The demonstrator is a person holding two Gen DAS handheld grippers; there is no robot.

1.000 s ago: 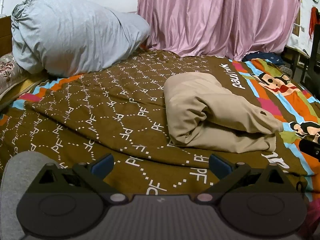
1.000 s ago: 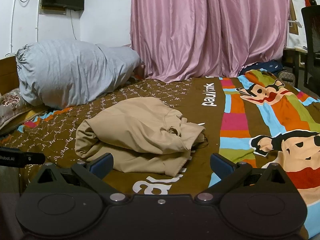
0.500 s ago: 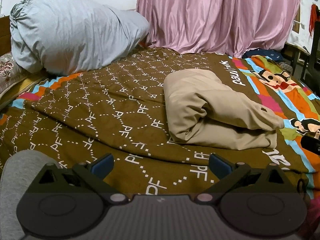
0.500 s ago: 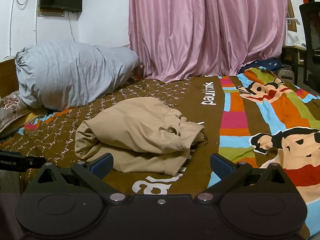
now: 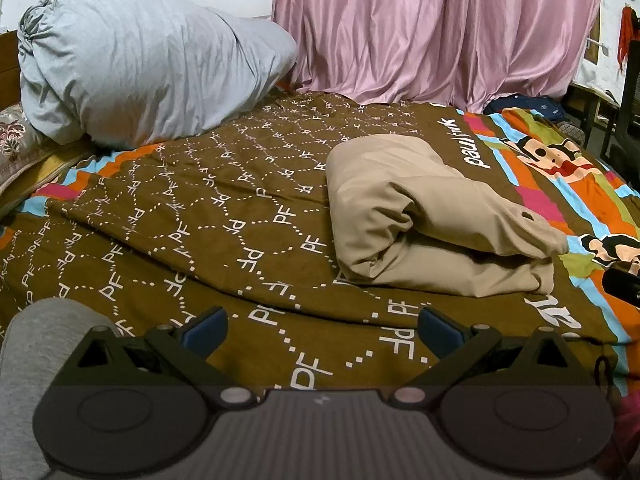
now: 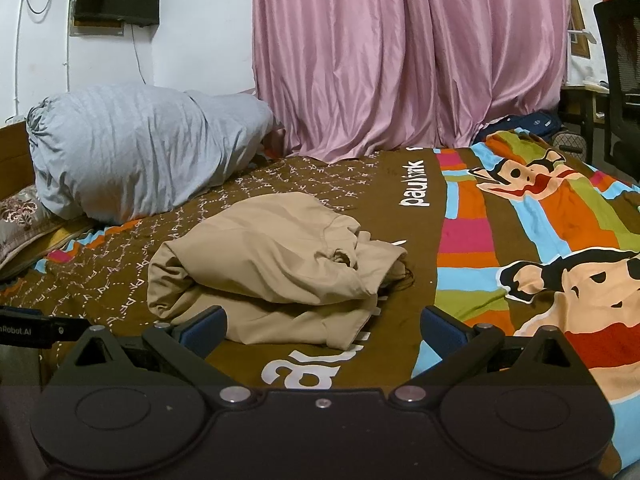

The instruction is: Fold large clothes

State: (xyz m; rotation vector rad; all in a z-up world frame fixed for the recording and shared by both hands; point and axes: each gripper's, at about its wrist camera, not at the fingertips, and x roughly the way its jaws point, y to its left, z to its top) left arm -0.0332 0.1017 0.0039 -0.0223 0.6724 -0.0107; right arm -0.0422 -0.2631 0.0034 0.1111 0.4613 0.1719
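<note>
A plain beige garment [image 5: 424, 216] is seen on a brown bedspread [image 5: 208, 216] patterned with white dotted hexagons; pink curtains [image 5: 440, 28] are seen behind.

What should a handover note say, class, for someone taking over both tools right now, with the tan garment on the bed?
Left tool: open, empty, held short of the garment.
Right tool: open, empty, also not touching it.
Tan cotton garment: folded into a thick, layered bundle on the brown patterned bedspread, near the cartoon stripes.
Done: main folds are in.
Left: the side facing the right tool looks bunched and uneven; probably tidy or flatten it, then set it aside.
</note>
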